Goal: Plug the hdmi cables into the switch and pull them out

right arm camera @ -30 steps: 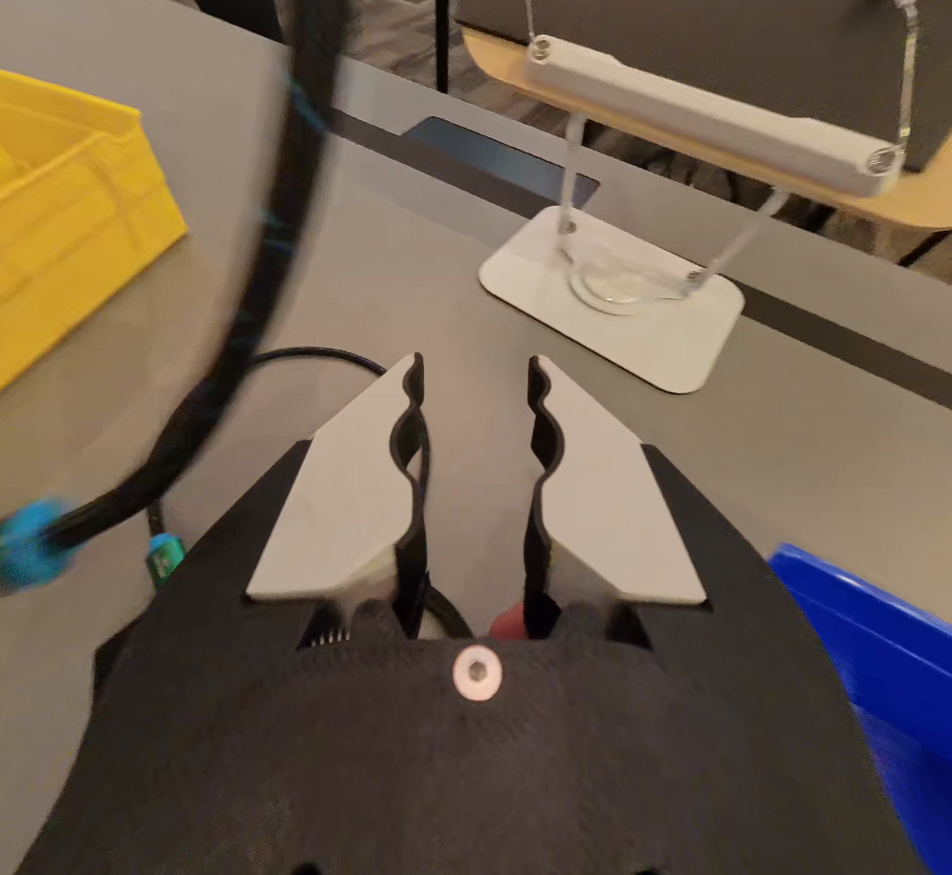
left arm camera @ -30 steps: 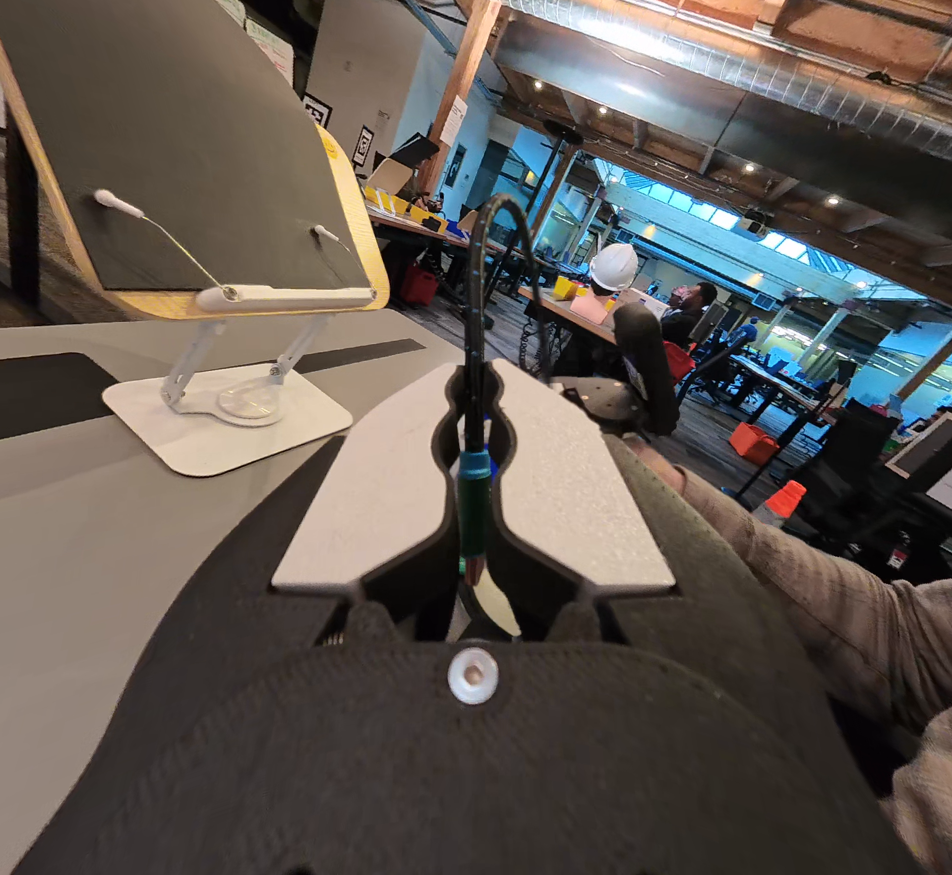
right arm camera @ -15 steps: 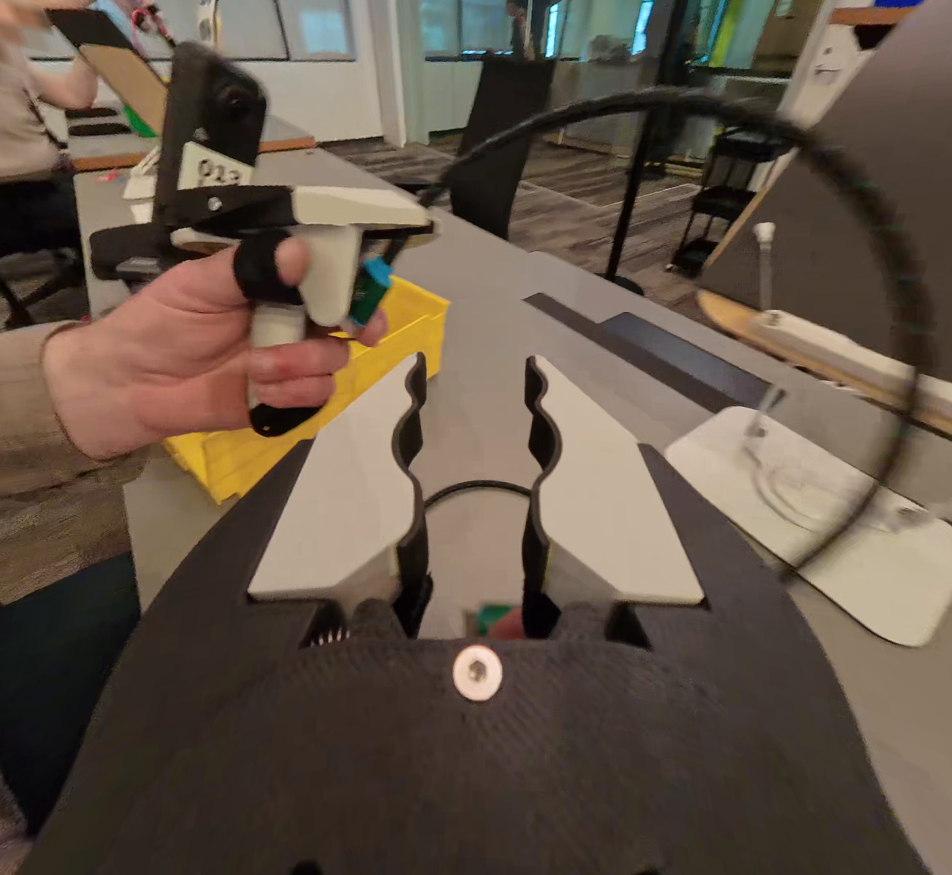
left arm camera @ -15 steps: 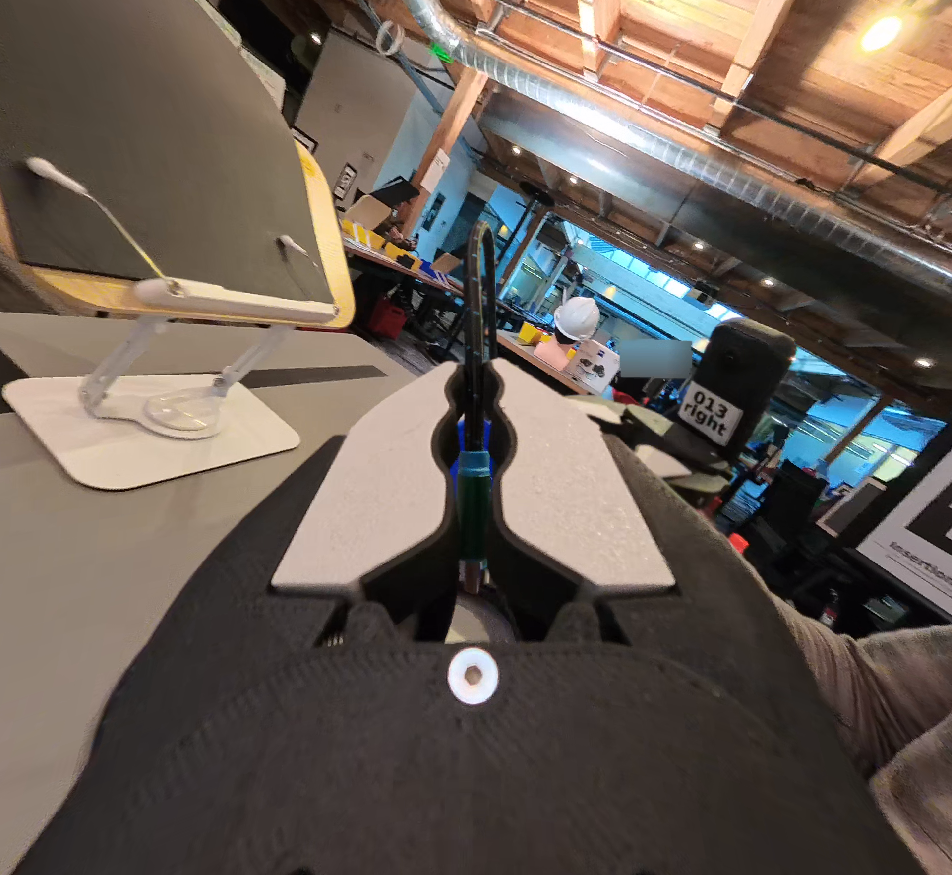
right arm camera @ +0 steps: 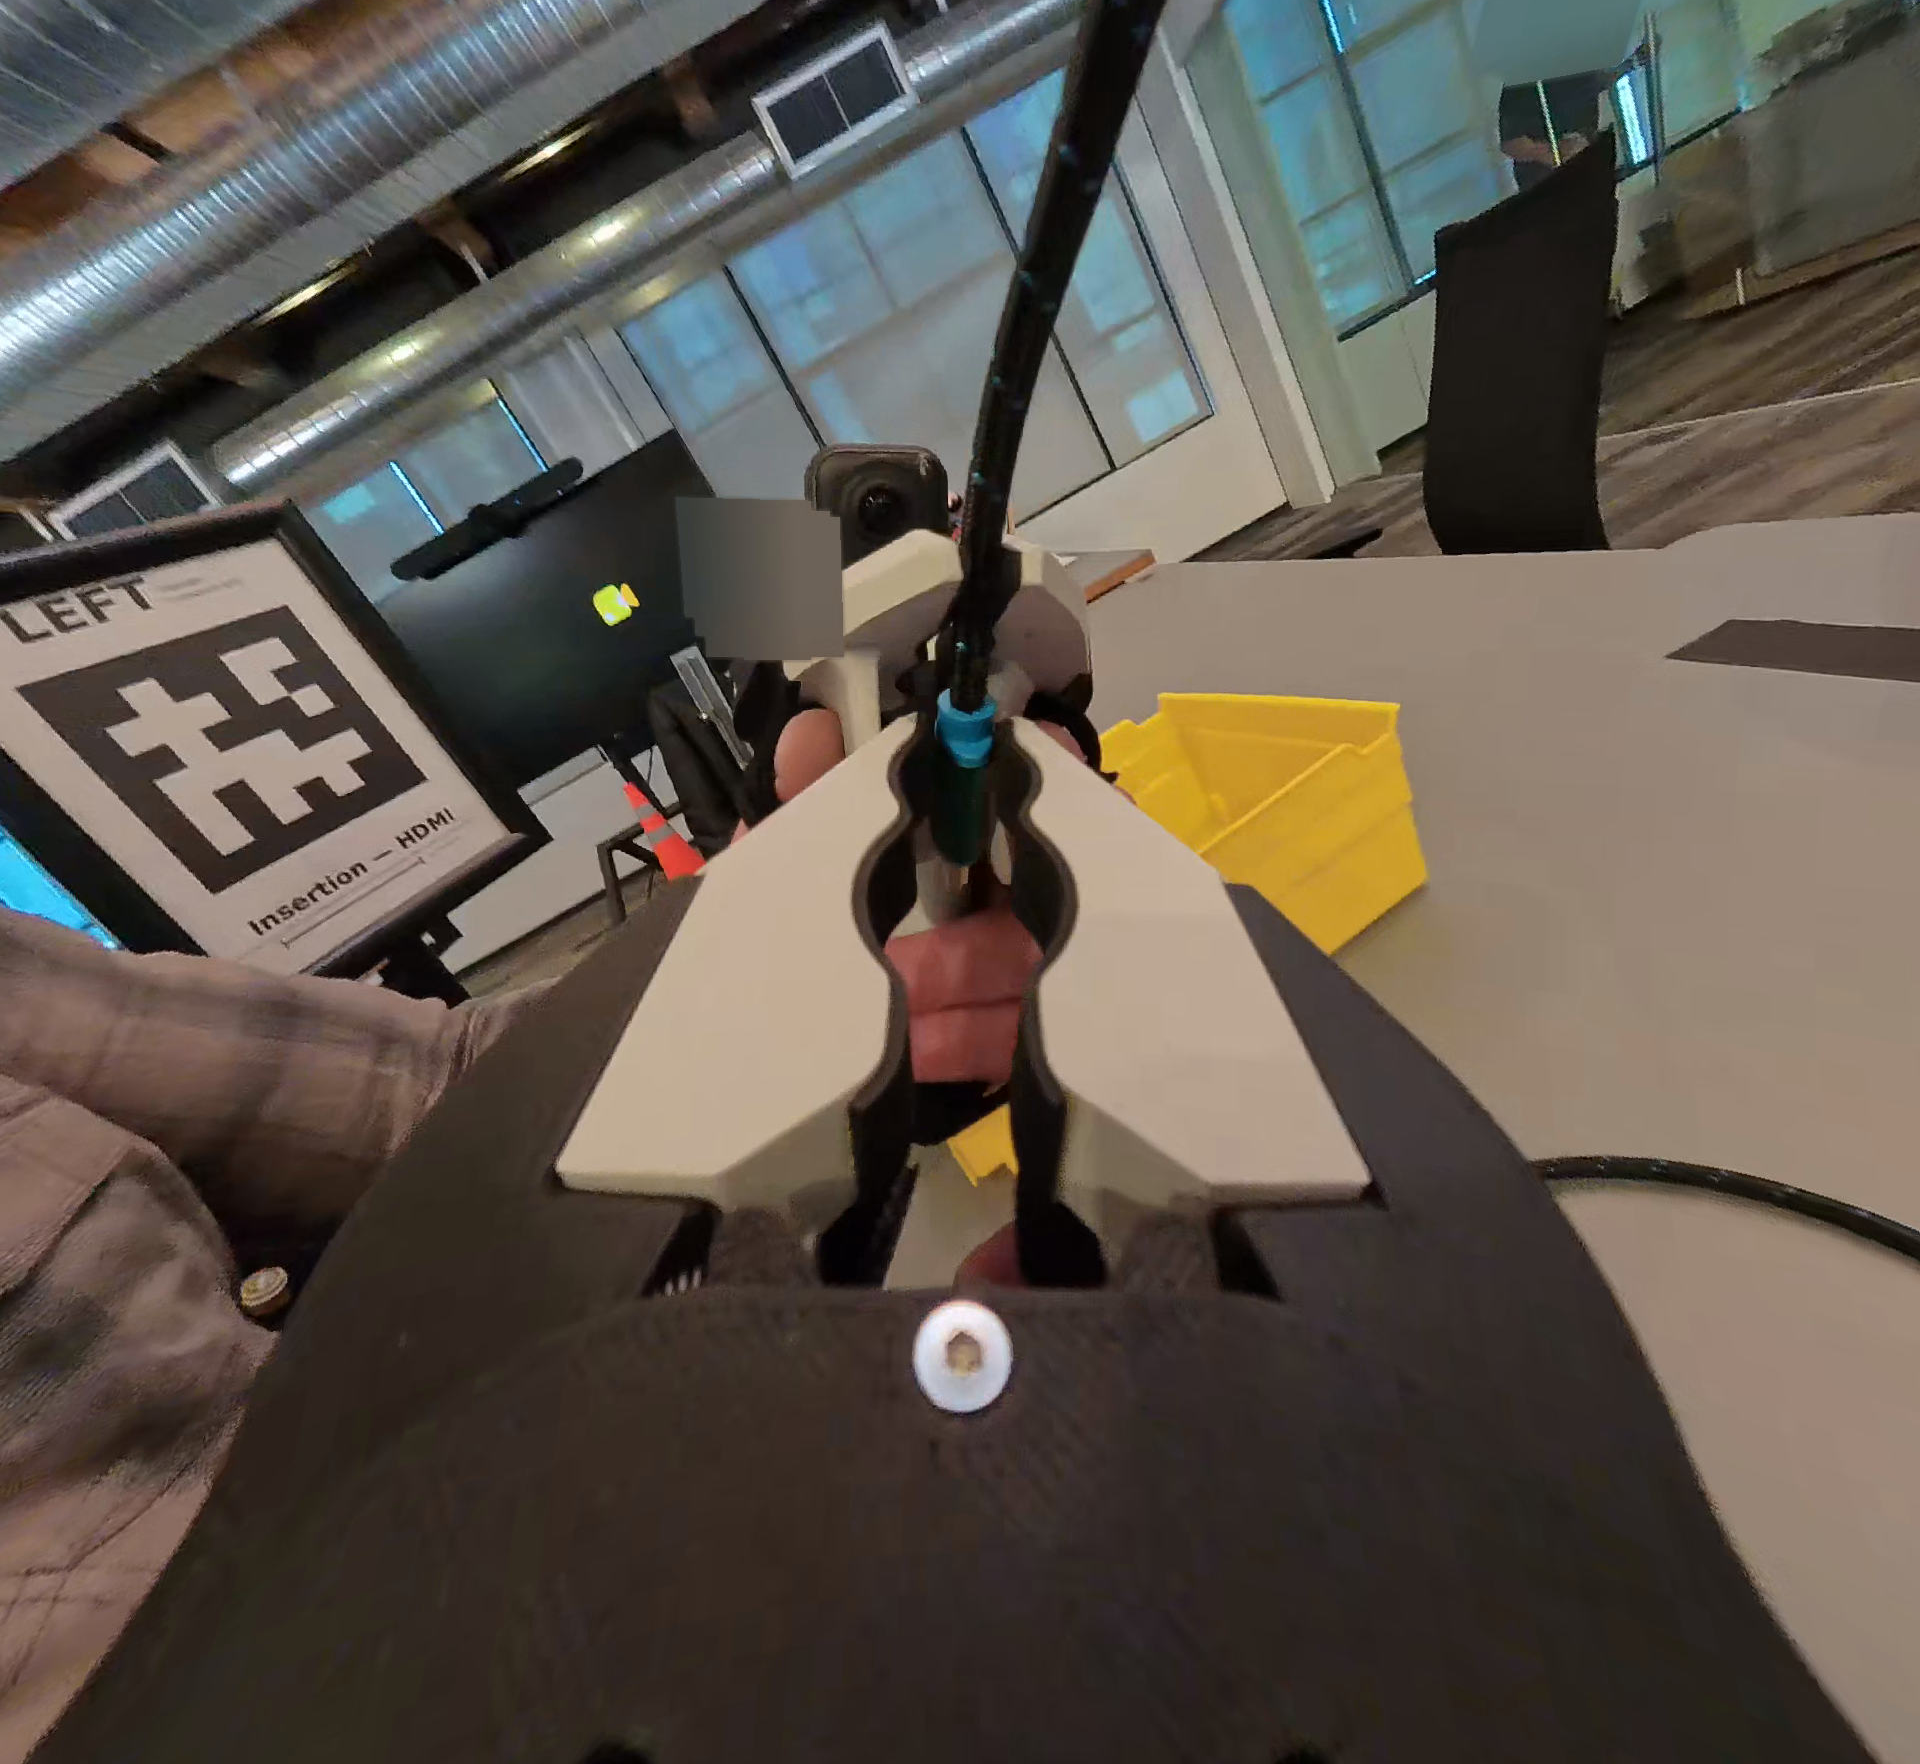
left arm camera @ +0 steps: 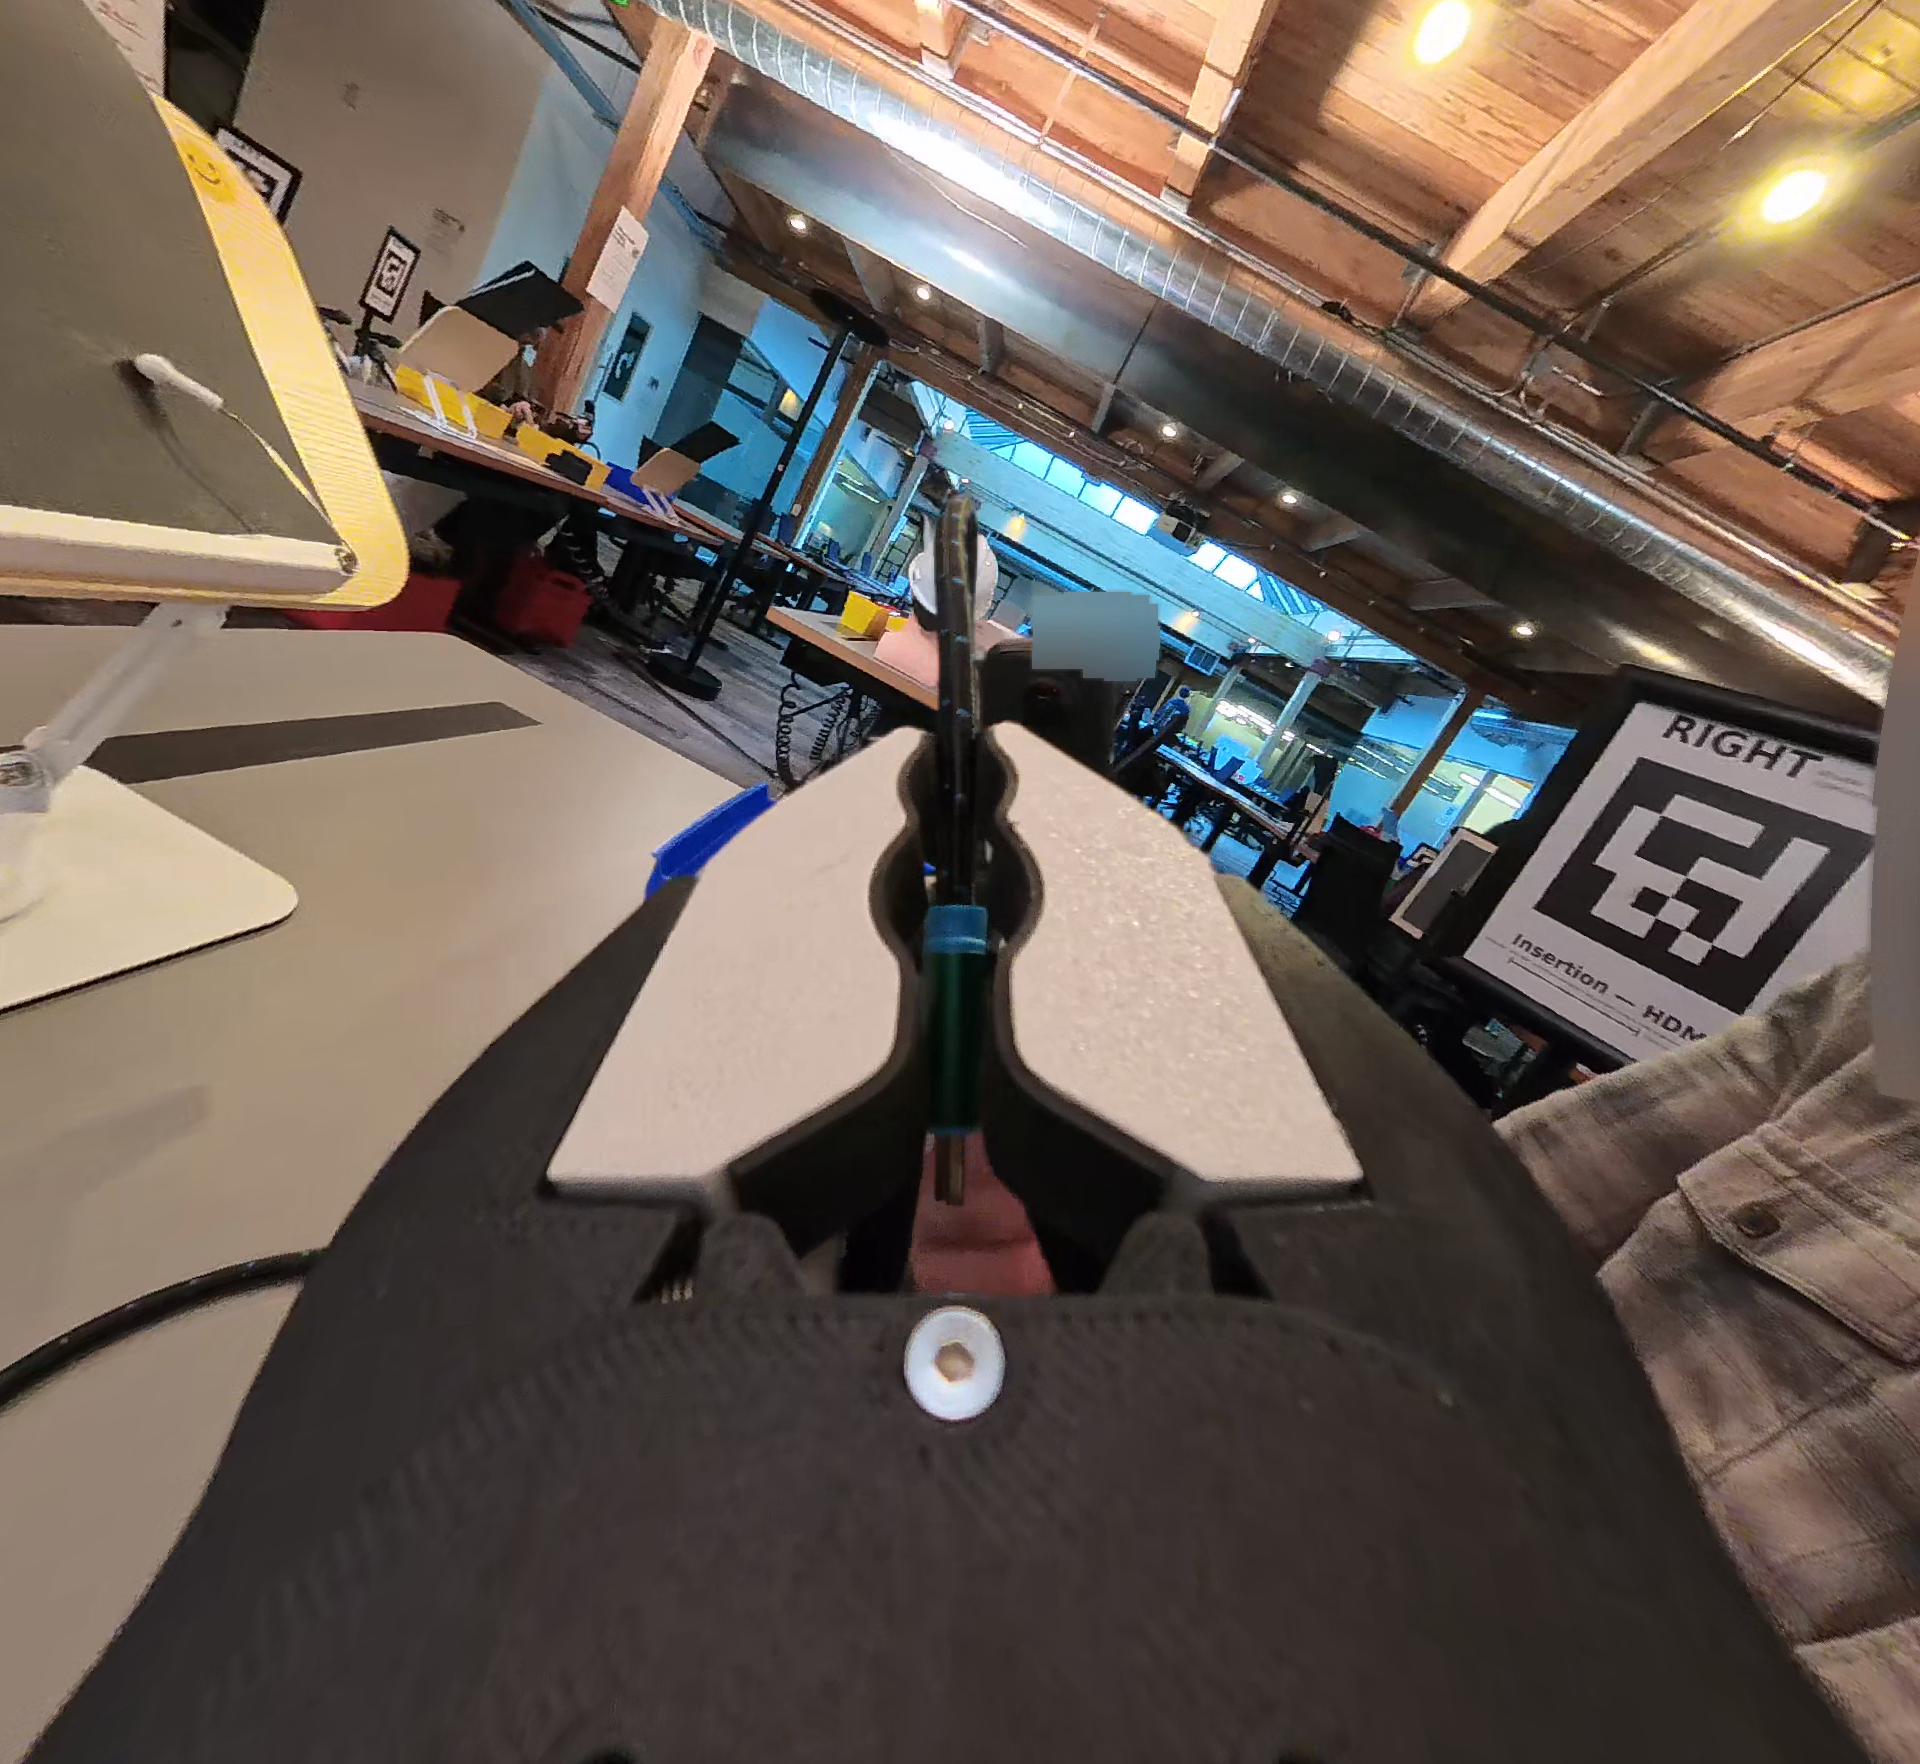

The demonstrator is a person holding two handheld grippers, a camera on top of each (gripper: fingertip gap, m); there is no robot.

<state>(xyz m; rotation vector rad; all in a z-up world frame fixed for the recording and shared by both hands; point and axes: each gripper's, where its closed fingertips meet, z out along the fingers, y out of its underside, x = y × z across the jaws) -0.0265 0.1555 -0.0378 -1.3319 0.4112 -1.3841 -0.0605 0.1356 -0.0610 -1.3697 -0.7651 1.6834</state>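
My left gripper [left arm camera: 951, 748] is shut on an HDMI plug [left arm camera: 951, 1028], green with a blue collar. Its metal tip points back toward my camera, and its black braided cable [left arm camera: 956, 634] rises out past the fingertips. My right gripper [right arm camera: 958, 727] faces the left one, whose white fingers [right arm camera: 1039, 602] show just beyond. The same plug [right arm camera: 961, 800] sits in the narrow gap between my right fingertips, with space on both sides. The cable [right arm camera: 1049, 239] arcs up out of the right wrist view. No switch is in view.
A grey table [left arm camera: 364, 935] carries a white stand [left arm camera: 104, 893] holding a tilted dark board [left arm camera: 104, 312], a blue bin [left arm camera: 717, 831], a yellow bin [right arm camera: 1299, 800] and a loose black cable [right arm camera: 1714, 1195]. Marker signs stand beside the table [left arm camera: 1704, 873] [right arm camera: 229, 748]. A plaid sleeve [right arm camera: 125, 1143] is near. Less than 4 cm separates the two grippers' tips.
My right gripper swung up to face the left one, and its jaws narrowed around the held plug. My left gripper turned right and kept its grip on the plug.
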